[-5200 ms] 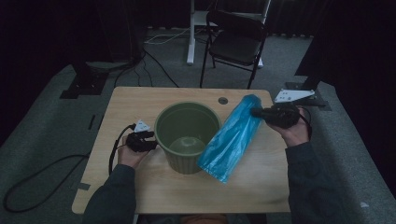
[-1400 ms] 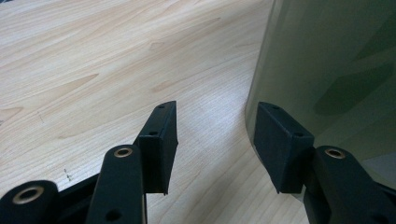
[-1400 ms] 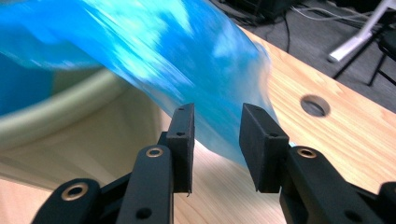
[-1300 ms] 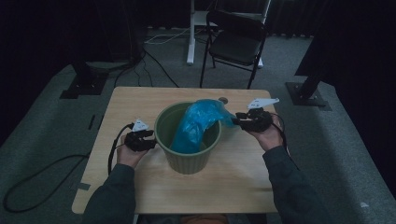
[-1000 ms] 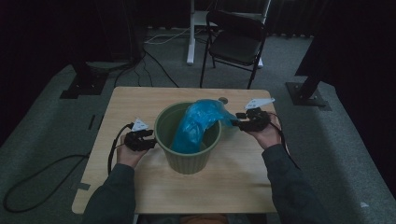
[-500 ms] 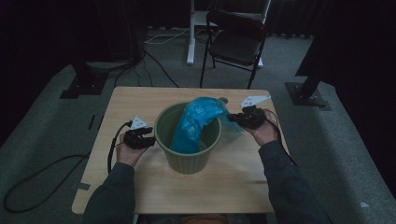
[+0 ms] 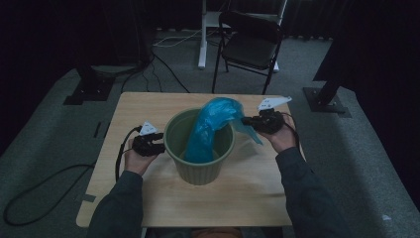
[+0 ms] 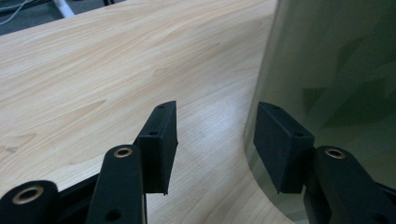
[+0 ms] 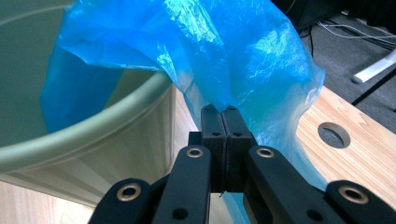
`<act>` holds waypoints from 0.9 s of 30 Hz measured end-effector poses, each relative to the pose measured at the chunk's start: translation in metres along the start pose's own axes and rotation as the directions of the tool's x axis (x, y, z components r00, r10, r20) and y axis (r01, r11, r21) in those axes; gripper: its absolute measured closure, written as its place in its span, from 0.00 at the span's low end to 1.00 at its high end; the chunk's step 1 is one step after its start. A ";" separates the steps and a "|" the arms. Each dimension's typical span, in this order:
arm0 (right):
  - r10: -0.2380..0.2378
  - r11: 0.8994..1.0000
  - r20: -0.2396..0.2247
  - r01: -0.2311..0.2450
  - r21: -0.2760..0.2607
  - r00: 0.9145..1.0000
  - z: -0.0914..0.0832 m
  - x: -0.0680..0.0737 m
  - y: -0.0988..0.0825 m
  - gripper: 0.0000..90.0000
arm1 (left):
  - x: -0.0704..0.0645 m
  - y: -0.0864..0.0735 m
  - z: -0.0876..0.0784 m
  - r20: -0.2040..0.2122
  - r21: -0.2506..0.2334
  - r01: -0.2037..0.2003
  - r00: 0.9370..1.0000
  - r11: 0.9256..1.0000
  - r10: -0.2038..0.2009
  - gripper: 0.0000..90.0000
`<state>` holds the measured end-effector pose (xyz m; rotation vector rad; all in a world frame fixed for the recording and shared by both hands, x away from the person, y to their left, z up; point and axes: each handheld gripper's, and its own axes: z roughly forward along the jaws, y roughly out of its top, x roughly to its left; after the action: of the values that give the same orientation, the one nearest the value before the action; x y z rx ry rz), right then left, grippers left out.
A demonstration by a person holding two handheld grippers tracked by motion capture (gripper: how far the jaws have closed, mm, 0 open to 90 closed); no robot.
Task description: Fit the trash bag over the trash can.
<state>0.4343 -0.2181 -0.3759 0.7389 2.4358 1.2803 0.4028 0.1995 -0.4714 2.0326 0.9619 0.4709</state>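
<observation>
A green plastic bin (image 7: 199, 163) stands upright in the middle of the wooden table (image 7: 148, 106). A blue plastic bag (image 7: 210, 124) hangs down into the bin and bulges up over its far rim. My right gripper (image 7: 246, 120) sits just right of the rim, shut on a fold of the bag's edge. In the right gripper view its jaws (image 9: 223, 116) meet with the blue bag (image 9: 224, 56) pinched at their tips, beside the bin's rim (image 9: 93, 126). My left gripper (image 7: 159, 145) rests low by the bin's left wall. Its jaws (image 8: 215, 135) stand open, one alongside the bin's wall (image 8: 336, 70), nothing between them.
A round hole (image 9: 333, 134) is cut in the table behind the bag. A black folding chair (image 7: 250, 44) and a white stand (image 7: 202, 34) are beyond the far edge. A black cable (image 7: 49, 183) trails from my left gripper to the floor.
The right gripper has carried the bag's edge leftward, closer to the bin's rim, and the bag's top has bunched up higher. Five seconds ago the bag lay outside the bin. The left gripper has stayed put.
</observation>
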 end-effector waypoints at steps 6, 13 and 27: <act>-0.006 1.000 -0.032 0.005 -0.026 0.999 -0.003 0.003 0.006 1.00 | -0.006 0.005 0.004 0.004 -0.005 -0.035 0.999 0.999 0.035 0.56; -0.031 0.999 -0.050 0.029 -0.037 0.998 -0.008 0.011 0.012 1.00 | -0.016 0.011 0.004 0.034 -0.032 -0.072 0.997 0.997 0.073 0.56; -0.107 0.993 -0.085 0.102 -0.061 0.991 -0.016 0.031 0.031 1.00 | -0.012 0.017 -0.021 -0.037 -0.051 -0.061 0.998 0.997 0.060 0.57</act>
<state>0.4102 -0.1966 -0.3417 0.5432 2.4600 1.3620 0.3900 0.1948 -0.4455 2.0165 0.9017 0.5604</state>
